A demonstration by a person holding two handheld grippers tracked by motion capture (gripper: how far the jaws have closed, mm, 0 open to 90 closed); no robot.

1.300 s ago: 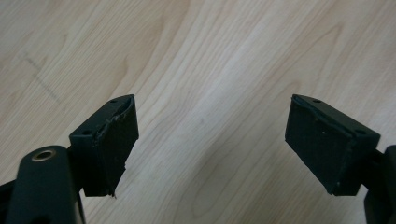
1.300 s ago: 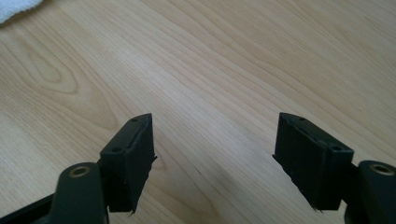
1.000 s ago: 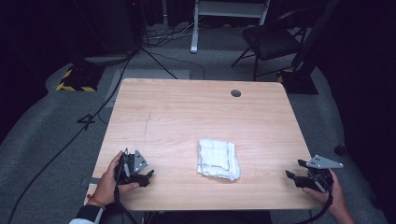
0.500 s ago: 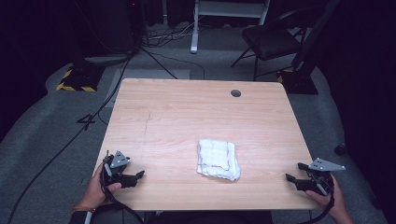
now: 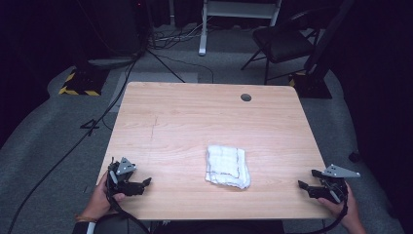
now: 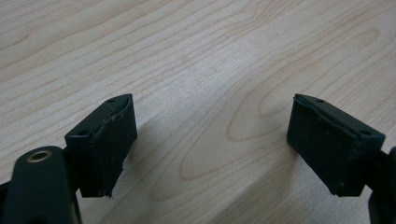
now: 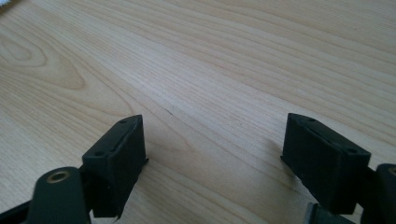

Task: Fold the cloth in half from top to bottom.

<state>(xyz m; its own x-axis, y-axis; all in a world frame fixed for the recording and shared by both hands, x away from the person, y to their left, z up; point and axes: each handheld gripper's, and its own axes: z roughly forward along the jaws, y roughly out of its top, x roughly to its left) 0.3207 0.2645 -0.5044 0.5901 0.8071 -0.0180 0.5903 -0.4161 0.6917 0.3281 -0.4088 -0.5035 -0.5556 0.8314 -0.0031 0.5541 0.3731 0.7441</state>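
Observation:
A folded white cloth [image 5: 227, 166] lies flat on the wooden table [image 5: 195, 117], near its front middle. My left gripper [image 5: 145, 184] rests at the table's front left corner, well left of the cloth. Its jaws stand open over bare wood in the left gripper view [image 6: 212, 109]. My right gripper [image 5: 308, 178] sits at the front right edge, pointing left toward the cloth. Its jaws have just been opening and stand wide with nothing between them in the right gripper view [image 7: 215, 123]. Neither gripper touches the cloth.
A round cable hole [image 5: 246, 97] sits near the table's far right edge. Beyond the table stand a dark chair [image 5: 285, 41] and a white stand [image 5: 202, 29]. Cables [image 5: 97, 122] run across the grey floor on the left.
My left hand slid left toward the table's front left corner, then stopped. The right gripper stayed in place with its jaws a little wider. The cloth did not move.

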